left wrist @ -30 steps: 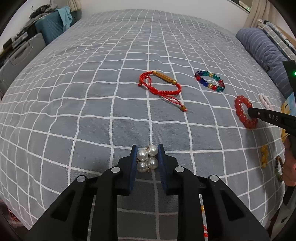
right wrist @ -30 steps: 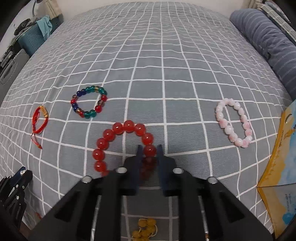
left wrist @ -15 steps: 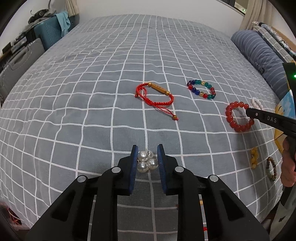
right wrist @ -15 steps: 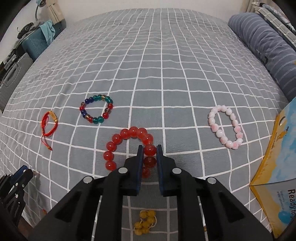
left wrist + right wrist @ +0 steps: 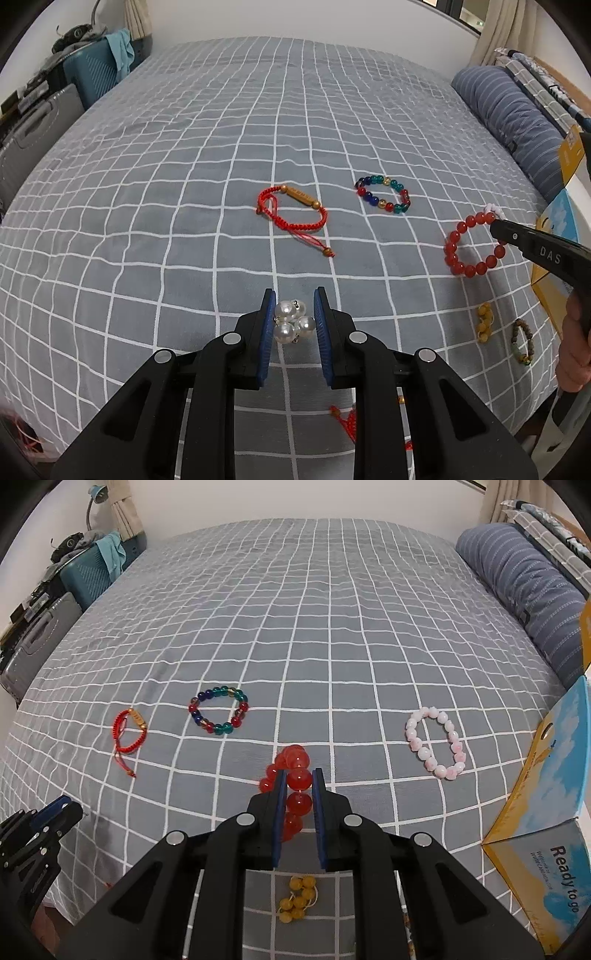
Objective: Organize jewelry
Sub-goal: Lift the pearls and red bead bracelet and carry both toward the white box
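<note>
My left gripper (image 5: 294, 308) is shut on a white pearl piece (image 5: 291, 321) held above the grey checked bedspread (image 5: 184, 184). My right gripper (image 5: 298, 779) is shut on a red bead bracelet (image 5: 295, 786) that hangs lifted off the bed; it also shows in the left wrist view (image 5: 469, 245). On the bed lie a red cord bracelet (image 5: 291, 208), a multicolour bead bracelet (image 5: 384, 194), and a pink-white bead bracelet (image 5: 436, 742). A yellow bead piece (image 5: 297, 899) lies under the right gripper.
A blue and yellow paper bag (image 5: 546, 794) stands at the right bed edge. A striped blue pillow (image 5: 528, 590) lies far right. Suitcases (image 5: 44, 635) stand left of the bed. A brown-green bead bracelet (image 5: 521, 341) and red cord (image 5: 345, 421) lie near the front edge.
Both grippers have risen and drawn back. The red bead bracelet has left the bed and now hangs folded from the right gripper. The pearls stay clamped in the left.
</note>
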Motion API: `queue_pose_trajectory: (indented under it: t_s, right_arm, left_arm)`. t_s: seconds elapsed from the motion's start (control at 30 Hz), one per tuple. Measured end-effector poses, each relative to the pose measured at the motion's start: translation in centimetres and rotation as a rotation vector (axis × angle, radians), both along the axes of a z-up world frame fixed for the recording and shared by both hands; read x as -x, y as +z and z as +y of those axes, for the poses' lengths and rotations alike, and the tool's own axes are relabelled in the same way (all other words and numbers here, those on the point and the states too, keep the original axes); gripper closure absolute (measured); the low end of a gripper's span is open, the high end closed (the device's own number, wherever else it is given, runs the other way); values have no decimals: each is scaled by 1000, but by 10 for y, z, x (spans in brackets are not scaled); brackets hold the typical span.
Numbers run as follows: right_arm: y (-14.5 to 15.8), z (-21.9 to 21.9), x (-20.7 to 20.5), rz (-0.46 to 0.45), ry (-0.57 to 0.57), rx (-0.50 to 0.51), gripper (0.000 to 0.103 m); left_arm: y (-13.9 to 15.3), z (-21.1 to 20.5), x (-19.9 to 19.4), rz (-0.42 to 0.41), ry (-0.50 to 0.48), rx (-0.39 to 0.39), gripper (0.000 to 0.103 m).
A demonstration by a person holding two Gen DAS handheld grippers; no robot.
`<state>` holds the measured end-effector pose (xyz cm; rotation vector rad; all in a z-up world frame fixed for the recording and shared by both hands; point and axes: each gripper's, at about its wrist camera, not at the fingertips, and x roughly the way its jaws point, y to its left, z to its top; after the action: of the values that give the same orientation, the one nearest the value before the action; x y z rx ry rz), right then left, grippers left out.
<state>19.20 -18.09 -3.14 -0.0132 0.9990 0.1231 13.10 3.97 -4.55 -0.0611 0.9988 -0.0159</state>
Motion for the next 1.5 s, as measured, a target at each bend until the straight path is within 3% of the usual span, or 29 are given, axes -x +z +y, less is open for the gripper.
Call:
queue_pose_trajectory:
  t_s: [1.03, 1.5]
  right_arm:
    - [63, -12, 45, -127, -14, 24, 90]
    - [97, -49, 53, -179, -71, 44, 90]
  left_arm:
    - [56, -42, -8, -87, -47, -21, 82]
    - [87, -76, -20, -132, -101, -36, 82]
